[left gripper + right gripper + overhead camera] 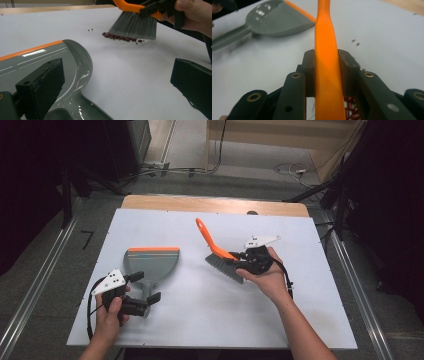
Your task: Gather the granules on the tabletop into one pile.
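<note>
Right claw (243,256) clamped on the brush (222,255), pads squeezing the orange handle from both sides; right gripper view confirms tight contact. Brush sits right of table centre, handle angled up and away toward the far edge, grey bristles down on the white table (210,315). Bristles are touching or just over a small pile of dark red beans (120,37); a few loose beans lie just left of the pile. Can't tell from the high view whether the bristle tips actually press the surface.

Left claw (147,287) is wide, jaws standing either side of the dustpan (151,262) handle, pads not pressing it. In the left gripper view one jaw sits over the grey pan body, the other well off to the side over bare table. Dustpan lies flat, left of centre, orange lip facing the far edge. Pan and bean pile are apart, clear table between them.
</note>
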